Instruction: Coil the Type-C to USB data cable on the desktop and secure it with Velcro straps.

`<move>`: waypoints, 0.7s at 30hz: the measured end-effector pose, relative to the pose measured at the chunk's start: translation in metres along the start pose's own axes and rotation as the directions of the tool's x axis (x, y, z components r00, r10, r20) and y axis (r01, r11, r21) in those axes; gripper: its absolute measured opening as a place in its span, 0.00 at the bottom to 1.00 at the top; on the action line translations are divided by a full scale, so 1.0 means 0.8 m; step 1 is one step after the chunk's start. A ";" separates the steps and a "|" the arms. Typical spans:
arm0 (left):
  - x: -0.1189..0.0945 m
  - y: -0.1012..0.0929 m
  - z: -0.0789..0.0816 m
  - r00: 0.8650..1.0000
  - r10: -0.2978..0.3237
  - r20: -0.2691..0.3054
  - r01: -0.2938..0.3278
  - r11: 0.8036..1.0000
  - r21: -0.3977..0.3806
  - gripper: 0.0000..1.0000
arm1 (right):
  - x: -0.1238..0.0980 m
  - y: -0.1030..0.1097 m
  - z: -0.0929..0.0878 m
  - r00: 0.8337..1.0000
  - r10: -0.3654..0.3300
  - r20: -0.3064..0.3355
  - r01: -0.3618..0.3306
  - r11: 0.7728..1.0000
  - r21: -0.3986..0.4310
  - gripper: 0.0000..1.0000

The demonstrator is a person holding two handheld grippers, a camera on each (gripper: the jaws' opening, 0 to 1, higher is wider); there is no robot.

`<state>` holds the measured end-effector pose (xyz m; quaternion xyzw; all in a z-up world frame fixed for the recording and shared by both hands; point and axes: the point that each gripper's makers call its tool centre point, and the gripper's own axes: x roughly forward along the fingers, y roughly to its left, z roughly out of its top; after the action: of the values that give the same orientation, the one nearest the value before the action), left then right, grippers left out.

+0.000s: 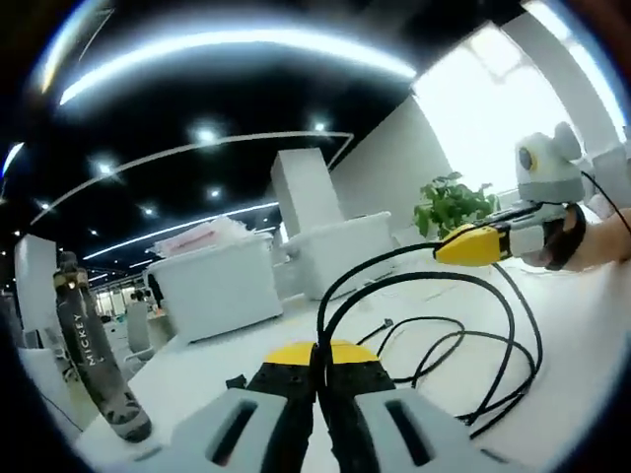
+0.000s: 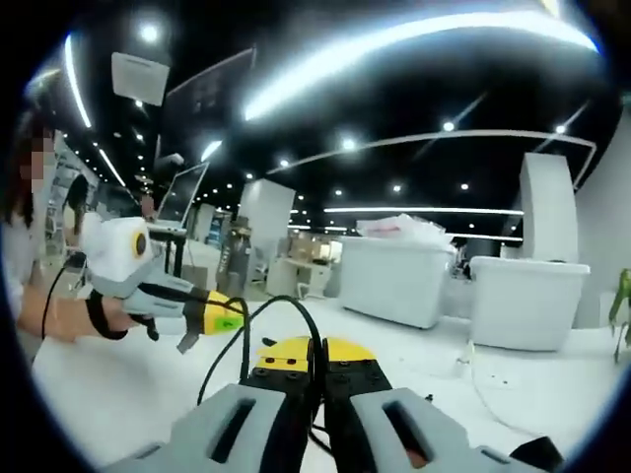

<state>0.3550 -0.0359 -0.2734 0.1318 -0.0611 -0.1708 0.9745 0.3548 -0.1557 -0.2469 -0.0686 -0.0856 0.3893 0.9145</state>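
Observation:
The black data cable lies in several loose loops on the white desktop. My left gripper is shut on a strand of it, which rises from between the yellow tips and arcs right. That strand runs to my right gripper, which comes in from the right with a hand around it. In the right gripper view my right gripper is shut on the cable. The cable curves left to the left gripper.
Two white storage bins stand at the back of the desk, with a green plant beyond. A dark upright object lettered "MICKEY" stands at the left. A person and a thin white cord are also in sight.

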 end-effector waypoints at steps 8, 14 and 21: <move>0.003 -0.001 -0.009 1.000 0.004 -0.012 -0.004 1.000 -0.001 0.04 | 0.000 0.010 0.008 0.999 0.026 0.022 -0.026 1.000 -0.010 0.02; 0.002 0.003 -0.007 1.000 0.029 -0.004 -0.029 0.999 0.024 0.04 | -0.001 0.015 0.011 0.999 0.037 0.030 -0.036 0.999 -0.014 0.02; 0.003 0.004 -0.012 0.999 0.042 -0.009 -0.042 0.999 0.027 0.07 | -0.003 0.024 0.017 0.997 0.056 0.047 -0.055 0.998 -0.015 0.02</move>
<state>0.3600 -0.0320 -0.2812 0.1443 -0.0614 -0.1489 0.9763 0.3367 -0.1436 -0.2374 -0.0681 -0.1081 0.4155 0.9006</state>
